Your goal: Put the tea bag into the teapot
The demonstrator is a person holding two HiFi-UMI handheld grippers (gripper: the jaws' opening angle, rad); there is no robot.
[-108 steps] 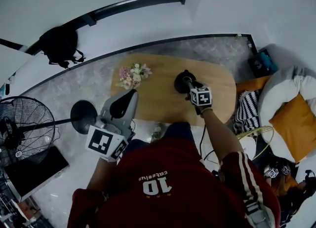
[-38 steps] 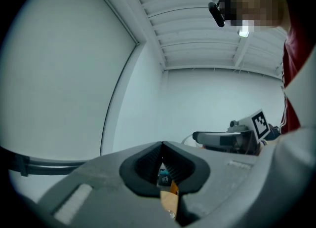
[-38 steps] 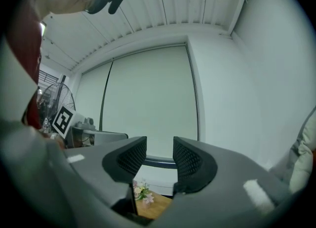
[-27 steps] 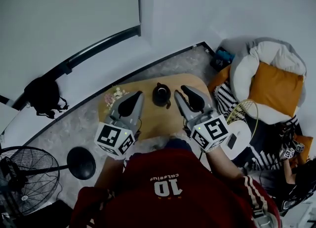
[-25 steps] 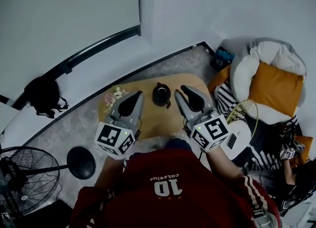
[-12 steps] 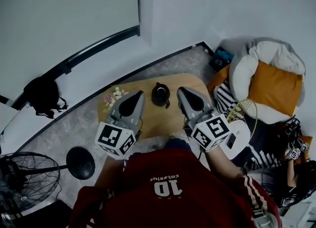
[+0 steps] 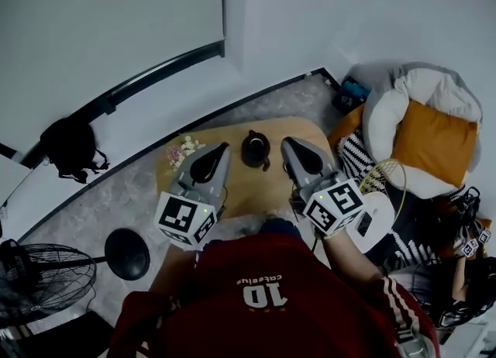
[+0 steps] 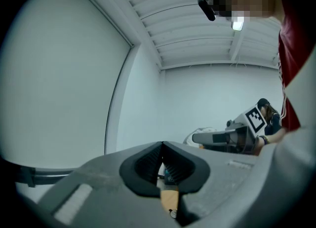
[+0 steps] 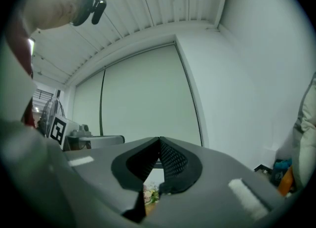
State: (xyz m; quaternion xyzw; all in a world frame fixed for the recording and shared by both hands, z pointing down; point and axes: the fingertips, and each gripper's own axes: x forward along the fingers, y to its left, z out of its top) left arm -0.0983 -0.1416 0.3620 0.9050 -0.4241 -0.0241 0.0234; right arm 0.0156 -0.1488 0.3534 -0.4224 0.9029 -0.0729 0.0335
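A red shirt (image 7: 310, 302) reads "10". Over the wooden table (image 7: 248, 186), the left gripper (image 7: 224, 147) is pressed together, empty. The right gripper (image 7: 284, 142) has just closed on nothing. The black teapot (image 7: 255, 149) stands between their tips, at the table's 12 o'clock.

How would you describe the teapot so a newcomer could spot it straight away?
Find the oval wooden table on the grey floor, in front of the person. Near its far edge, between the left tool and the right tool, sits the teapot. It is the only small, dark, round thing there; the flowers on the same table are pale pink and white.
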